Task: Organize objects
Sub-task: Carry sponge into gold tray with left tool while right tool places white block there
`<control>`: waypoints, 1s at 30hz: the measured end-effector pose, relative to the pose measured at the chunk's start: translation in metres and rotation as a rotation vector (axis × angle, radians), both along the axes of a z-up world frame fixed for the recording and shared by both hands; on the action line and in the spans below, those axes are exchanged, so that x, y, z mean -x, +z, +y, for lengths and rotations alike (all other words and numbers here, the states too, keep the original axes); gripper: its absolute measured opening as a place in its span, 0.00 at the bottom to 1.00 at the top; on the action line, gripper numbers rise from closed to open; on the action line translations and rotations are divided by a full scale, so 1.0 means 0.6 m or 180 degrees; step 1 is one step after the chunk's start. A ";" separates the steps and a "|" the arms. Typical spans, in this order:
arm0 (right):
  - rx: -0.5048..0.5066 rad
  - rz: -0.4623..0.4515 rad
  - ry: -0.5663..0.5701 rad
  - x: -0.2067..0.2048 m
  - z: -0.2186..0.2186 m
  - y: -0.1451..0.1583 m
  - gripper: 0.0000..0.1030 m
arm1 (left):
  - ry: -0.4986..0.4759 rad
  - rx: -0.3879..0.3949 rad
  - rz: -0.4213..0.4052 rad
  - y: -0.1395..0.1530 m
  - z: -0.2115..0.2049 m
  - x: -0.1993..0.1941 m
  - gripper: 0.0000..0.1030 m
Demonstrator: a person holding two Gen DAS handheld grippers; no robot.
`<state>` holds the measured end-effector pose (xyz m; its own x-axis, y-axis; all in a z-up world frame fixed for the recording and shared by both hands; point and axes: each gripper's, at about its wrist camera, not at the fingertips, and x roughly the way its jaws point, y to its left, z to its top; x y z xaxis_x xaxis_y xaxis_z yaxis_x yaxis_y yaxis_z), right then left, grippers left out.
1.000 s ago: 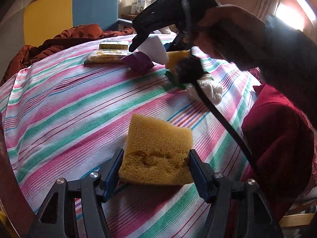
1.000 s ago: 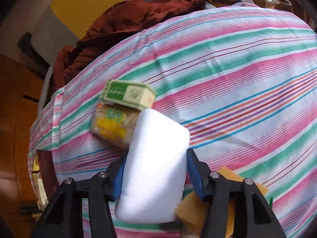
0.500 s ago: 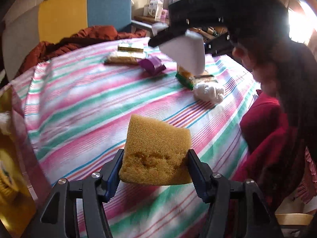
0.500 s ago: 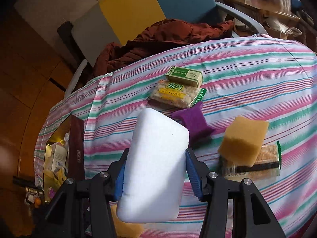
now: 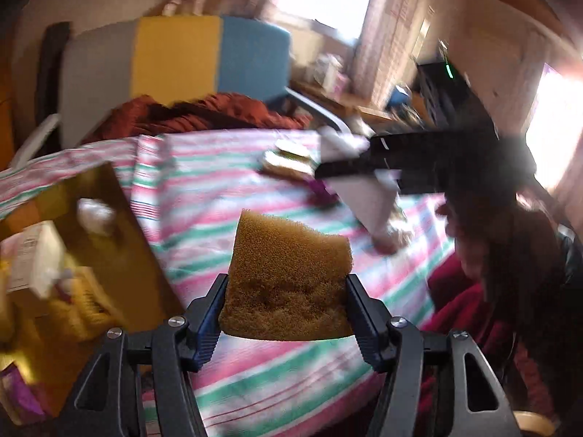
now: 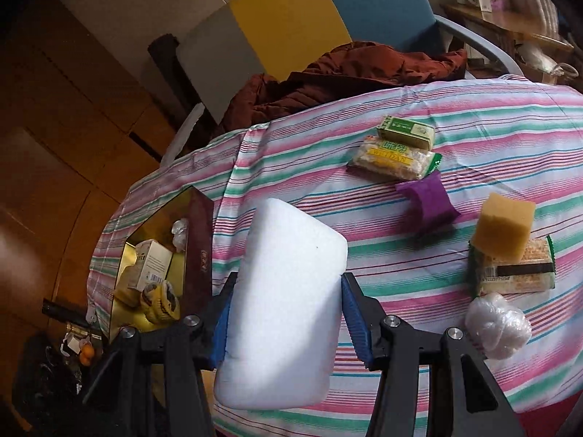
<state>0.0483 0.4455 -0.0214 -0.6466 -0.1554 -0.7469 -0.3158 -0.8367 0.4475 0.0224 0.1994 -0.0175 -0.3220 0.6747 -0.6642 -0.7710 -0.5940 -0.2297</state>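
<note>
My left gripper [image 5: 286, 302] is shut on a yellow-brown sponge [image 5: 288, 276] and holds it above the striped tablecloth [image 5: 204, 196]. My right gripper [image 6: 286, 304] is shut on a white foam block [image 6: 284, 302] held above the table's left part. The right gripper with the white block also shows in the left wrist view [image 5: 364, 189], blurred. A gold-lined open box [image 6: 153, 255] holding several items sits at the table's left edge, to the left of both grippers; it also shows in the left wrist view [image 5: 109, 240].
On the cloth lie a green box [image 6: 406, 131], a snack pack [image 6: 393, 160], a purple block [image 6: 428, 200], a second sponge [image 6: 504, 224] on a packet [image 6: 517, 273], and a white plastic wad [image 6: 497, 324]. A chair with a brown coat [image 6: 349, 76] stands behind.
Both grippers have swung left toward the open box, each still holding its load. The box has come into the left wrist view. The left view is motion-blurred.
</note>
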 end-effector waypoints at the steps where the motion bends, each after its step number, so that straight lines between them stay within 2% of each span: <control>1: 0.0004 0.0009 0.0027 0.003 -0.005 0.001 0.52 | 0.0072 -0.0023 0.0012 0.005 -0.011 0.005 0.61; 3: 0.0012 0.0033 0.0101 0.012 -0.022 0.004 0.52 | 0.0274 -0.0129 0.0009 0.020 -0.046 0.022 0.61; 11: 0.0068 0.0153 0.0519 0.065 -0.113 0.017 0.52 | 0.0952 -0.0215 0.0070 0.045 -0.160 0.069 0.61; 18: 0.0091 0.0215 0.0866 0.103 -0.198 0.029 0.52 | 0.1454 -0.0114 0.0042 0.025 -0.241 0.105 0.61; 23: 0.0106 0.0194 0.1044 0.127 -0.251 0.027 0.54 | 0.1799 -0.0018 -0.0071 0.002 -0.291 0.136 0.62; 28: 0.0110 0.0110 0.1137 0.151 -0.285 0.010 0.60 | 0.1940 0.0173 -0.0127 -0.022 -0.313 0.156 0.67; 29: 0.0109 0.0062 0.1167 0.155 -0.293 0.004 0.66 | 0.1954 0.0181 -0.0162 -0.027 -0.315 0.158 0.68; 30: 0.0102 0.0009 0.1185 0.158 -0.299 -0.002 0.73 | 0.1974 0.0169 -0.0191 -0.032 -0.319 0.160 0.74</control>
<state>-0.0467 0.2663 -0.0228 -0.5434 -0.4035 -0.7361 0.0087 -0.8796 0.4757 -0.0738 0.0079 -0.0367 -0.6042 0.3398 -0.7207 -0.2656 -0.9387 -0.2199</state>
